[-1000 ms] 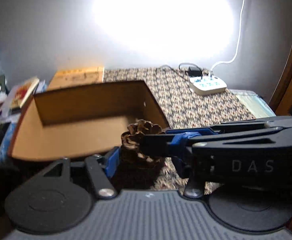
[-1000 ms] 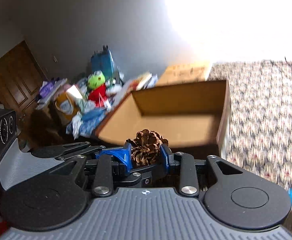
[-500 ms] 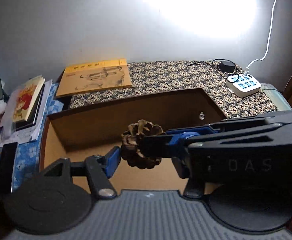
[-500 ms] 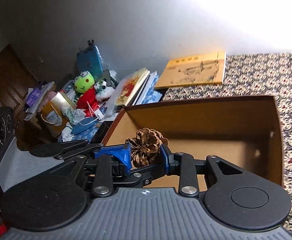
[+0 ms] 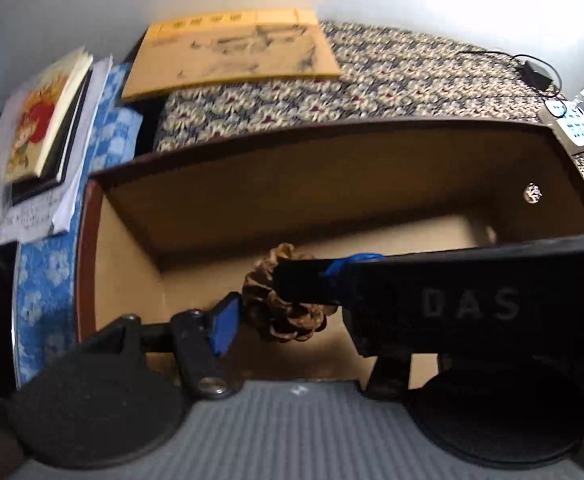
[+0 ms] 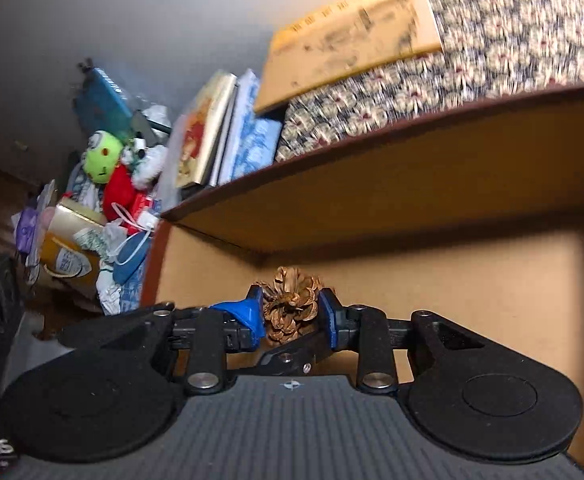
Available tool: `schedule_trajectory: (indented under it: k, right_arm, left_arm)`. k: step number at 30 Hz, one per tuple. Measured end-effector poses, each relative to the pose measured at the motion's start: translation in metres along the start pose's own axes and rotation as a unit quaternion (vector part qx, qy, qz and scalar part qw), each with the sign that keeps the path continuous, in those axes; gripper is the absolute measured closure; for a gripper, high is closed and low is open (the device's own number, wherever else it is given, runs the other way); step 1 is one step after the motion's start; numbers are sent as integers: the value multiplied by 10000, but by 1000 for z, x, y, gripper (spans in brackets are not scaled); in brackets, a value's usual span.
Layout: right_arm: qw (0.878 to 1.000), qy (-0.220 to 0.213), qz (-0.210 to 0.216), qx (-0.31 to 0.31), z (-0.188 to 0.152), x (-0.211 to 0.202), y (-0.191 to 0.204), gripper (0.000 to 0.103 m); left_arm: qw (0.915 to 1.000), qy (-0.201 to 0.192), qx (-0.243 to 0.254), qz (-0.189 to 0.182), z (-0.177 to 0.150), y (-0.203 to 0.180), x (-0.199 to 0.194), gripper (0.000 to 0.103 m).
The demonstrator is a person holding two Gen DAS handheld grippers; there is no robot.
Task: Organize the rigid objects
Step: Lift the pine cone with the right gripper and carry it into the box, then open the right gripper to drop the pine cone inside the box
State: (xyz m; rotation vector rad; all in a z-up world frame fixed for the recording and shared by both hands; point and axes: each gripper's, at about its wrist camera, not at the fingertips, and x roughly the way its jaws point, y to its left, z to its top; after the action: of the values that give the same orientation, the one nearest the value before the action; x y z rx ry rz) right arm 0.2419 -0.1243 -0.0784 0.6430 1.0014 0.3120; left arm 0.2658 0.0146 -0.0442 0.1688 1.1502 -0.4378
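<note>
A brown pine cone point(image 6: 290, 306) is pinched between the blue pads of my right gripper point(image 6: 292, 314), which is shut on it. In the left wrist view the same pine cone point(image 5: 288, 316) touches the left blue pad point(image 5: 224, 322) of my left gripper point(image 5: 292, 316). The other left finger is hidden behind the right gripper's black body point(image 5: 472, 304), which crosses in from the right. Both grippers hold the cone inside the open cardboard box point(image 5: 332, 136), low over its tan floor point(image 6: 472, 280) and near its left wall.
A yellow booklet point(image 5: 232, 48) lies on the patterned cloth point(image 5: 412, 80) behind the box. Books point(image 5: 40, 120) and blue fabric are stacked left of it. A white power strip point(image 5: 572, 128) sits far right. A green-headed plush toy point(image 6: 104, 164) and clutter crowd the left.
Both grippers carried the pine cone forward over the box's near edge and tilted down into it. The box interior now fills both views.
</note>
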Motion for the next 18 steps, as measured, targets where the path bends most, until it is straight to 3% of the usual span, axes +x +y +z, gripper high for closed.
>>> schedule_trajectory:
  k: [4, 8, 18]
  right_arm:
    - [9998, 68, -169, 67, 0, 14, -2, 89]
    - [9989, 99, 79, 442, 3, 18, -8, 90]
    - [9890, -19, 937, 1141, 2, 10, -28, 86]
  left_arm:
    - [9999, 92, -43, 44, 2, 3, 1, 46]
    - [9998, 68, -123, 145, 4, 8, 0, 51]
    - [9996, -163, -211, 44, -4, 13, -13, 50]
